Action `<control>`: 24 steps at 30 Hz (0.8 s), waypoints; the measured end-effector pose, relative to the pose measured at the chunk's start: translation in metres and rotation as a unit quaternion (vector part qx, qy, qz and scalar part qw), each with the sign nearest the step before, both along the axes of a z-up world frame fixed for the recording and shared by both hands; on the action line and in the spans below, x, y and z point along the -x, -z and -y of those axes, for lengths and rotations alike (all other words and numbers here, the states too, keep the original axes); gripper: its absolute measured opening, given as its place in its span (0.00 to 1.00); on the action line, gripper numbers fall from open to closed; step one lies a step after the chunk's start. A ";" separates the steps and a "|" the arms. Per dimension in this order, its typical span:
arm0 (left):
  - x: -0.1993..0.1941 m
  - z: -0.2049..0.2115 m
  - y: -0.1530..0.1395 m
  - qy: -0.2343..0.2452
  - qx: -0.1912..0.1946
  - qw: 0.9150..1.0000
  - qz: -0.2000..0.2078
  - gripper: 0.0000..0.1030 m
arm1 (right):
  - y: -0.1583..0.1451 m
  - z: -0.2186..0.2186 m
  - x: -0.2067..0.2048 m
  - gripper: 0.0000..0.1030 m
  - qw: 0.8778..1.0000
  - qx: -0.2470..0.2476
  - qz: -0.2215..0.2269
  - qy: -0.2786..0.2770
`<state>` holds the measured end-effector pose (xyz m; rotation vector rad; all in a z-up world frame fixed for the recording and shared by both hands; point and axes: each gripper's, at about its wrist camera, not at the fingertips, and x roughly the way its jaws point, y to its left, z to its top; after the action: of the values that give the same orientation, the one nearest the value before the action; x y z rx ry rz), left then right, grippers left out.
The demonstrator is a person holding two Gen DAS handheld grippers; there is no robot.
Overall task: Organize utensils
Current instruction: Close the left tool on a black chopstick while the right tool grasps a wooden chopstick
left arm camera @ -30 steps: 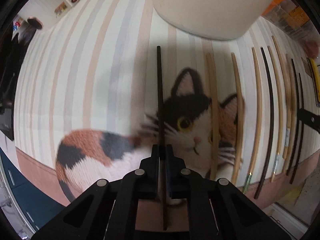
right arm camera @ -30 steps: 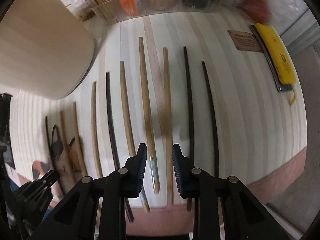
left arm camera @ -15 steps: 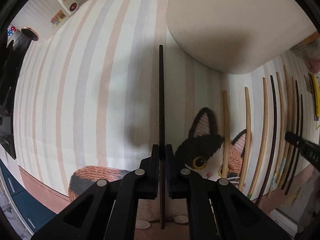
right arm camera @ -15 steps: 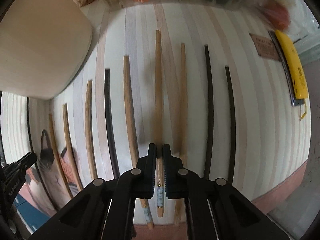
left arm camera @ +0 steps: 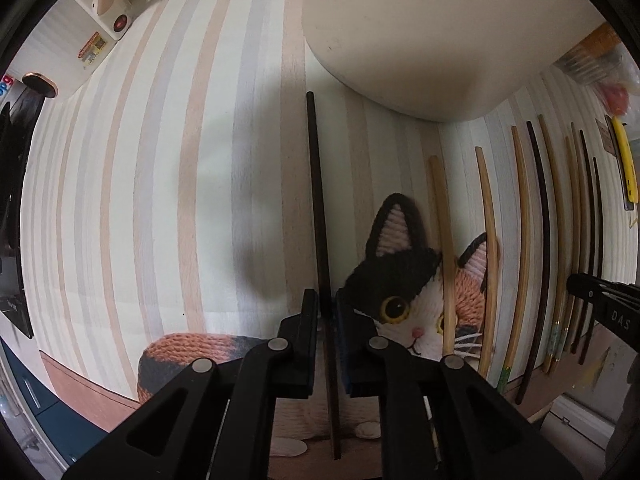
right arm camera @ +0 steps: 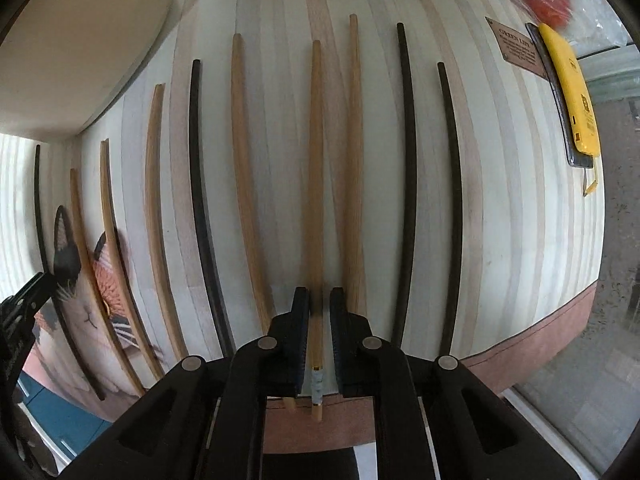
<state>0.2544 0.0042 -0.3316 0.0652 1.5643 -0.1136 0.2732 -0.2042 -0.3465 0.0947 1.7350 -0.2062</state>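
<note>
A black chopstick (left arm camera: 316,200) lies lengthwise on the striped mat (left arm camera: 160,200), left of the embroidered cat (left arm camera: 396,280). My left gripper (left arm camera: 328,300) straddles its lower part. Its jaws are opening and a thin gap shows beside the stick. In the right wrist view a pale wooden chopstick (right arm camera: 316,160) with a taped end lies in the middle of a row of several pale and black chopsticks (right arm camera: 404,160). My right gripper (right arm camera: 319,300) stands over it. Those jaws are opening too, with the stick between them and a sliver of mat showing at its right side.
A large beige rounded object (left arm camera: 420,40) covers the mat's far side above the row. A yellow flat item (right arm camera: 572,92) and a brown label (right arm camera: 520,50) lie at the far right. The mat's brown border (right arm camera: 540,344) runs along the near edge, with floor beyond.
The right gripper came down and shut on the pale chopstick, which now sits nearer than its neighbours; its jaws have since parted slightly. The left gripper shifted left with the black chopstick and its jaws loosened.
</note>
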 end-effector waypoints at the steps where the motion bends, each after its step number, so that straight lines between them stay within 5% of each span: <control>1: -0.005 0.003 0.002 -0.001 0.000 1.000 0.000 0.09 | 0.003 -0.001 -0.010 0.11 1.000 0.001 -0.001 -0.001; 15: -0.032 0.000 0.001 -0.020 -0.017 1.000 0.007 0.07 | 0.024 0.005 -0.067 0.10 0.999 -0.043 -0.032 -0.004; 24: -0.026 -0.009 -0.015 -0.060 -0.035 0.997 0.033 0.03 | 0.012 0.012 -0.037 0.07 0.998 -0.065 0.012 -0.013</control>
<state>0.2800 0.0135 -0.3163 0.0293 1.5013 0.0387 0.3103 -0.2158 -0.3583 0.1686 1.7247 -0.0727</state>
